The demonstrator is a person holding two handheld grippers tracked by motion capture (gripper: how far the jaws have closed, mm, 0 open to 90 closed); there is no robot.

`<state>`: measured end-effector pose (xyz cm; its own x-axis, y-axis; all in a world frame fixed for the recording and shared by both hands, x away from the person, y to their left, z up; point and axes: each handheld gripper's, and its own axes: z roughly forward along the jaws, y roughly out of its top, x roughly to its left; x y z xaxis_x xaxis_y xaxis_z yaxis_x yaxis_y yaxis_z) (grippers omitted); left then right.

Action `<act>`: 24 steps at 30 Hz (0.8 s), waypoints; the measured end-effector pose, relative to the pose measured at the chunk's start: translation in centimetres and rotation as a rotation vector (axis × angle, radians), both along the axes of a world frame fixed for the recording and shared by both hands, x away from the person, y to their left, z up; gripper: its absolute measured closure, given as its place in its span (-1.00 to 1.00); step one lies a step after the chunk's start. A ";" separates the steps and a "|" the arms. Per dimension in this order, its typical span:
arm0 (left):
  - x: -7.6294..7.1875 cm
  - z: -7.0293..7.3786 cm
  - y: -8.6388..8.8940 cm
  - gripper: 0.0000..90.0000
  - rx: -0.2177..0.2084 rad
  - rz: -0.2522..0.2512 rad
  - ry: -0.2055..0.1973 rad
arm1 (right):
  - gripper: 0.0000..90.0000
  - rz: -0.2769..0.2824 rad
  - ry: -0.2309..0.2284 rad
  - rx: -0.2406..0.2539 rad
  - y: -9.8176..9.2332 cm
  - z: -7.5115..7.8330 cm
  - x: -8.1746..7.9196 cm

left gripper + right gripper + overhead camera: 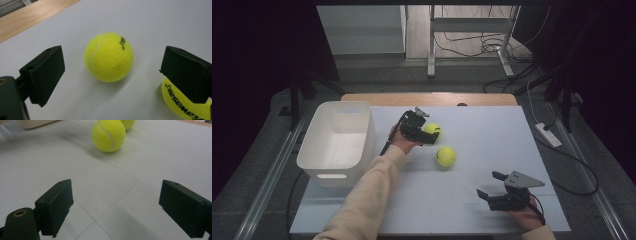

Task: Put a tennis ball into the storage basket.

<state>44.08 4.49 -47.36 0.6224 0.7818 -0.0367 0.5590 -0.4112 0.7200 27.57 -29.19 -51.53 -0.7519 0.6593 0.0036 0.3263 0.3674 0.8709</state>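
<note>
- Left claw (pixel 430 134) spread wide around the far tennis ball (pixel 432 129), not touching it
- Near tennis ball (pixel 445 156) lies just beside, on the tabletop (pixel 492 130)
- Right claw (pixel 492 186) wide, empty

A lab or test room: black curtains (pixel 257 75) at the frame's sides, loose cables (pixel 492 47) on the floor at upper right, a white-topped bench (pixel 492 135) at centre.

Nearer tennis ball (pixel 182 105) reads "kawasaki" (upside down).

dim room, soft shadows, slight blur
</note>
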 end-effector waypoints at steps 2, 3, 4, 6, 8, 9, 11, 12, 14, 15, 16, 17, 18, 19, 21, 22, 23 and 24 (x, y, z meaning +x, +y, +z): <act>0.2 -0.1 -0.1 -0.86 0.002 -0.001 0.002 | -0.73 -0.002 0.001 0.007 0.0 0.0 0.0; 0.2 -0.2 -0.1 -0.86 0.000 0.001 0.003 | -0.73 -0.002 0.001 0.008 0.0 0.0 0.0; 0.2 -0.2 -0.1 -0.86 0.000 0.001 0.003 | -0.73 -0.003 0.001 0.004 -0.1 0.0 -0.1; 0.4 -0.3 -0.2 -0.85 0.003 0.000 0.005 | -0.73 -0.004 0.000 0.006 -0.1 0.0 -0.1; 0.5 -0.5 -0.2 -0.85 0.006 0.001 0.008 | -0.73 -0.002 -0.001 0.008 0.0 0.0 -0.1; 0.6 -0.5 -0.3 -0.85 0.006 0.004 0.008 | -0.73 -0.002 -0.001 0.008 0.0 0.0 -0.1; 0.7 -0.7 -0.3 -0.85 0.003 0.005 0.006 | -0.73 -0.003 -0.002 0.009 0.0 0.0 -0.1; 0.8 -0.8 -0.3 -0.85 0.000 0.007 0.008 | -0.73 -0.003 -0.001 0.009 0.0 0.0 -0.1; 0.9 -0.9 -0.4 -0.85 0.001 0.008 0.010 | -0.73 -0.002 -0.001 0.009 0.0 0.0 -0.1; 1.0 -1.0 -0.5 -0.85 0.003 0.006 0.013 | -0.73 -0.002 -0.001 0.009 0.0 0.0 -0.1; 1.1 -1.1 -0.5 -0.85 0.003 0.006 0.015 | -0.73 -0.003 -0.001 0.007 0.0 0.0 -0.1; 1.2 -1.2 -0.6 -0.85 0.004 0.005 0.018 | -0.73 -0.003 -0.001 0.006 0.0 0.0 -0.1; 1.2 -1.3 -0.7 -0.85 0.004 0.005 0.018 | -0.73 -0.003 0.000 0.006 0.0 0.0 -0.1; 1.3 -1.4 -0.8 -0.85 0.005 0.004 0.020 | -0.73 -0.003 0.000 0.006 -0.1 0.0 -0.1; 1.5 -1.5 -1.1 -0.85 0.007 -0.003 0.024 | -0.73 -0.004 0.000 0.006 -0.1 0.0 -0.1; 1.6 -1.6 -1.2 -0.85 0.005 -0.003 0.025 | -0.73 -0.004 0.001 0.006 -0.1 0.0 -0.1; 1.7 -1.7 -1.3 -0.85 0.006 -0.004 0.028 | -0.73 -0.005 0.001 0.006 -0.1 0.0 -0.1; 1.8 -1.8 -1.4 -0.85 0.005 -0.002 0.031 | -0.73 -0.004 0.001 0.006 -0.1 0.0 -0.1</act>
<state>45.89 3.10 -49.16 0.6224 0.7810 -0.0522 0.5802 -0.4155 0.7005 27.50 -29.25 -51.52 -0.7491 0.6624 0.0086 0.3290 0.3607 0.8727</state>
